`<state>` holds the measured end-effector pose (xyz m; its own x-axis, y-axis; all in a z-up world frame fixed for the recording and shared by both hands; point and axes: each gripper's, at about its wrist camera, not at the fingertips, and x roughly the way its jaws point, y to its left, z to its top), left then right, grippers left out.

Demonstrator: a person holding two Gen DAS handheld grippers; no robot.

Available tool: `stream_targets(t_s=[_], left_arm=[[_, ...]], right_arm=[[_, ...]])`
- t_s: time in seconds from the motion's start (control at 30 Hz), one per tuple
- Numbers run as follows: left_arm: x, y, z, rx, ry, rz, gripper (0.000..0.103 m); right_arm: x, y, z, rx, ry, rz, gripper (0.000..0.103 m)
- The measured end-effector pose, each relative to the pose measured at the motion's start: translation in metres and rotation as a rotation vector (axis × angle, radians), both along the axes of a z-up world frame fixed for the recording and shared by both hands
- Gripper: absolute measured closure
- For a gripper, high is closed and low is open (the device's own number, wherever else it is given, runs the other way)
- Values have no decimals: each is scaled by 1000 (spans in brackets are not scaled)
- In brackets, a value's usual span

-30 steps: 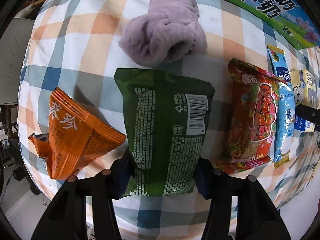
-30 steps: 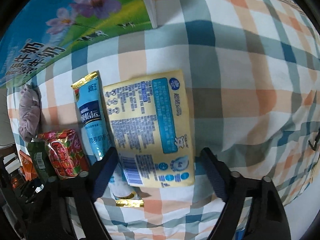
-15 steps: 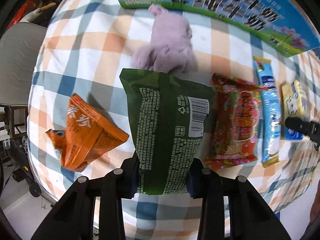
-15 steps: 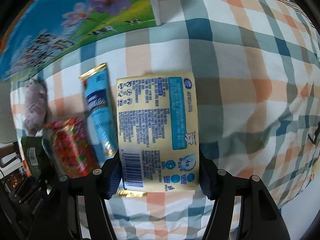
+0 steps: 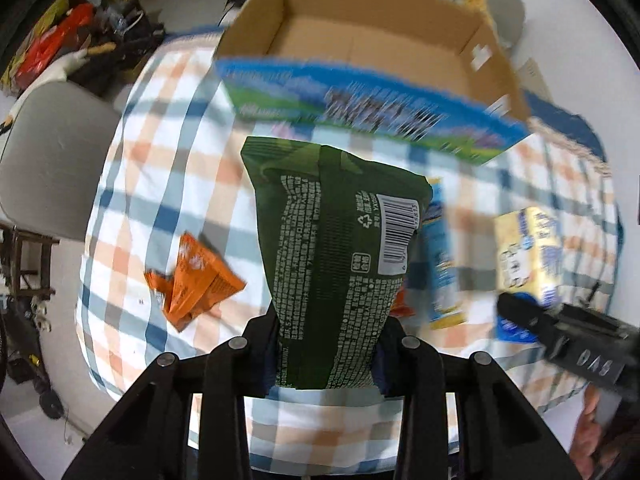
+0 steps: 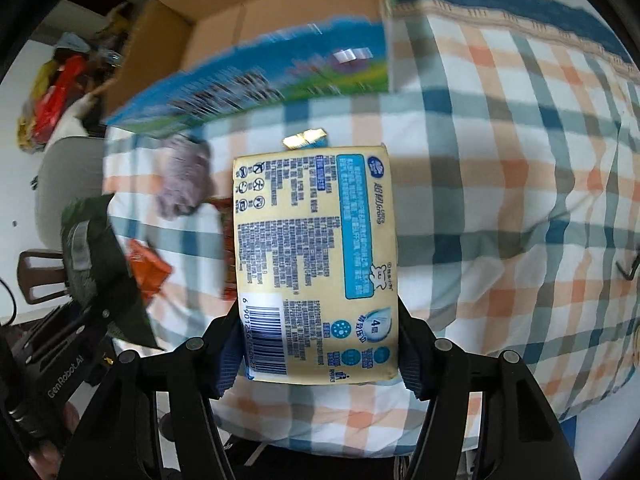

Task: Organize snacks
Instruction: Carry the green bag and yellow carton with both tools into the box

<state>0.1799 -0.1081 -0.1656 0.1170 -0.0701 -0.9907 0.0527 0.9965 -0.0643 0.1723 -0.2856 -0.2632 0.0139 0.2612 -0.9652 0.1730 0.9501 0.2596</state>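
The left tool [image 5: 326, 360] is clamped on the lower end of a dark green snack bag [image 5: 336, 256], which is held up off the plaid-covered counter [image 5: 168, 184] with its printed back and barcode turned to the camera. The right tool [image 6: 316, 356] is clamped on a pale yellow pack [image 6: 316, 264], gripped at its barcode end and likewise raised above the cloth. From the left wrist view, the yellow pack is seen to the right, with the right tool's black body below it.

On the counter, an orange snack packet [image 5: 196, 280] lies to the left of the green bag, and a blue stick pack [image 5: 440, 264] lies to its right, partly hidden. A lilac cloth [image 6: 184, 180] is seen in the right wrist view, left of the yellow pack, near the box. At the far side of the counter stands an open cardboard box [image 5: 376, 40] with a blue and green printed outer wall; its brown interior appears bare where it can be seen. A grey chair [image 5: 48, 152] stands left of the counter. Much of both views is blurred.
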Motion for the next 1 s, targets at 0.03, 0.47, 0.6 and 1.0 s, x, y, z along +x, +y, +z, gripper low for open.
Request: stream_targets(t_s=[0.03, 0.47, 0.6, 1.0], left_arm=[[3, -5, 10, -13, -19, -11, 71], [130, -51, 51, -108, -91, -125, 71], [186, -53, 37, -119, -59, -147, 71], [334, -69, -78, -184, 200, -145, 71]], right_arm=[[1, 0, 11, 3, -19, 3, 37], [77, -42, 141, -6, -198, -58, 37], [129, -47, 138, -47, -207, -81, 37], [271, -56, 36, -109, -92, -98, 37]])
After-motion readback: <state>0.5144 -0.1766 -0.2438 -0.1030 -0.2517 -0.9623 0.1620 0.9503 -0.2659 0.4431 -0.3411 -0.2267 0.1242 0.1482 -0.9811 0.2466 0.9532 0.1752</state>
